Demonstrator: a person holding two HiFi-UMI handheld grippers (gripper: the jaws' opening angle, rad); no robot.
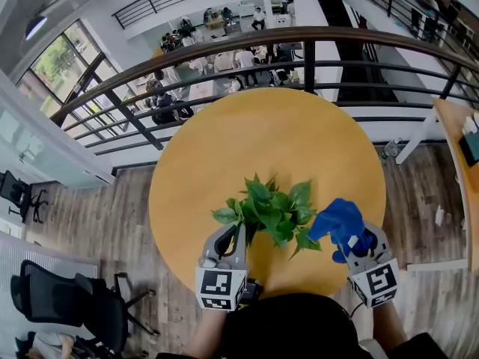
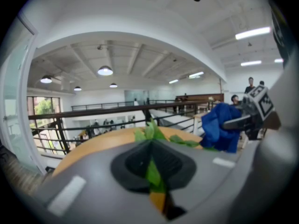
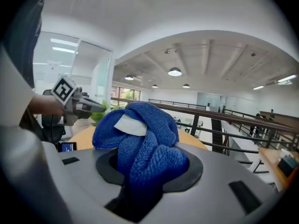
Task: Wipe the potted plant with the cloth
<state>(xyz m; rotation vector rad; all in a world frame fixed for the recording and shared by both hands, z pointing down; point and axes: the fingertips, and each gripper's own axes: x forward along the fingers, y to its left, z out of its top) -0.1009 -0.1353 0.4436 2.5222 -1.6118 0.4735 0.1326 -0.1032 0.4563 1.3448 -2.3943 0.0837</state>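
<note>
The potted plant (image 1: 271, 206) spreads its green leaves over the near part of the round yellow table (image 1: 224, 148); the leaves hide its pot. My left gripper (image 1: 238, 235) sits at the plant's near left side, shut on a green leaf (image 2: 152, 172) that runs up between its jaws. My right gripper (image 1: 353, 239) is at the plant's right, shut on a bunched blue cloth (image 1: 340, 220). In the right gripper view the cloth (image 3: 142, 141), with a white tag, bulges out of the jaws. The cloth (image 2: 222, 127) hangs just right of the leaves, close to them.
A dark metal railing (image 1: 299, 51) curves round the far side of the table, with a lower floor and people beyond it. A black office chair (image 1: 67, 298) stands at the near left. Another wooden table (image 1: 458, 152) is at the right edge.
</note>
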